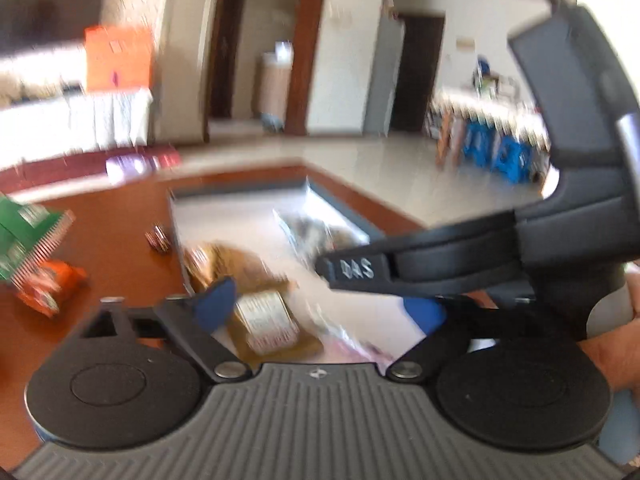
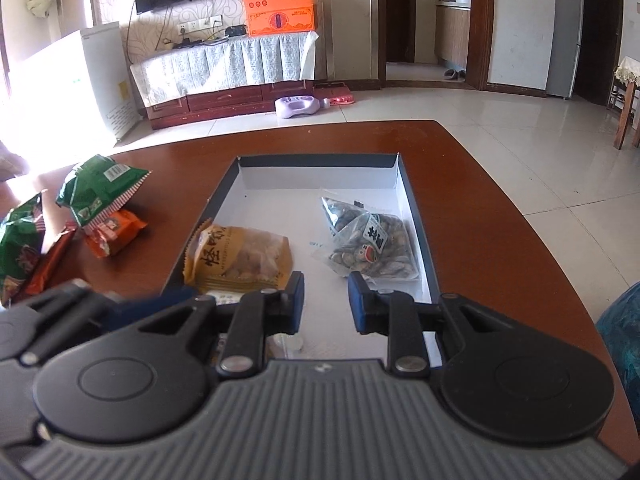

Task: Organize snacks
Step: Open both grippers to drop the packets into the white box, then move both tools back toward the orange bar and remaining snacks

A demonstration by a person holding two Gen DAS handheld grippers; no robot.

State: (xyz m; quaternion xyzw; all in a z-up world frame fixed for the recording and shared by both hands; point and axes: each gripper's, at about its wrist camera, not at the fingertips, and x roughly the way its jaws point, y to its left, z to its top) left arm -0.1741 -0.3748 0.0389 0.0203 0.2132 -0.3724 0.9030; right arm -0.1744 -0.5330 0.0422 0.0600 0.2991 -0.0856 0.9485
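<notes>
Snacks sit partly sorted on a reddish-brown wooden desk (image 2: 500, 216). A shallow rectangular cardboard box (image 2: 416, 216) with dark blue walls and a white floor lies in the middle of the desk. Inside it, on the left, rests a yellow-brown packet with large dark characters (image 2: 240, 258); on the right, apart from it, lies a clear pyramid-shaped bag of greyish seeds (image 2: 368, 236).

Left of the box, on the bare desk, a green bag with a red-and-white striped edge (image 2: 100, 188) leans on a small orange packet (image 2: 116, 236). Nearer and further left lies another green bag (image 2: 20, 248), touching a red packet (image 2: 50, 262).

The right tool (image 2: 325, 302) hovers over the near end of the box, its blue-padded fingers parted with nothing between them. The left tool (image 1: 320, 312) shows in its own blurred view, fingers spread wide above the yellow-brown packet, gripping nothing. The right tool's black body crosses that view from the right.

Beyond the desk stand a cloth-covered cabinet (image 2: 224, 64) and an orange gift box (image 2: 278, 6).
</notes>
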